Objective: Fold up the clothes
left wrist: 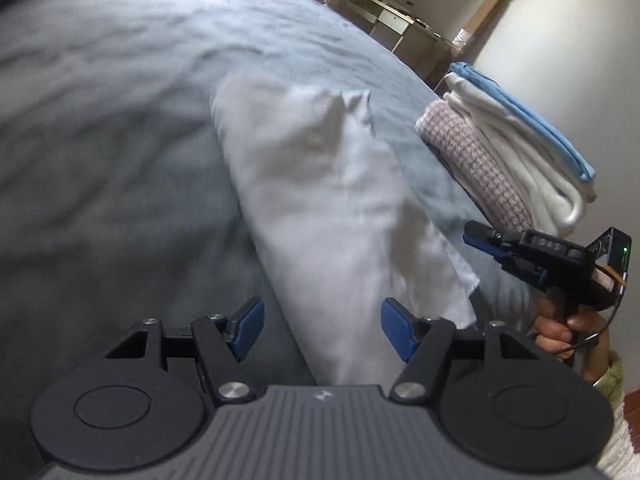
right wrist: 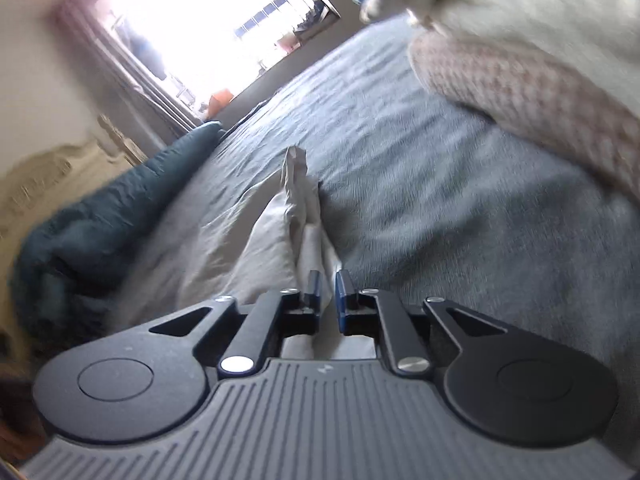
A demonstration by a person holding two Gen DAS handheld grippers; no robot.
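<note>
A white cloth (left wrist: 328, 200) lies in a long, narrow fold on the grey-blue bed cover (left wrist: 120, 128). My left gripper (left wrist: 322, 328) is open, its blue pads spread wide over the near end of the cloth and holding nothing. At the cloth's right edge is my right gripper (left wrist: 478, 238), held by a hand (left wrist: 556, 332). In the right wrist view the right gripper (right wrist: 328, 285) has its pads nearly together, with a ridge of the white cloth (right wrist: 296, 208) pinched between them and running away across the bed.
A stack of folded clothes (left wrist: 500, 160), pink-checked, white and blue, sits on the bed to the right, looming close in the right wrist view (right wrist: 520, 60). A teal blanket (right wrist: 100, 216) lies at the bed's far side below a bright window (right wrist: 200, 32). A desk (left wrist: 400, 20) stands by the wall.
</note>
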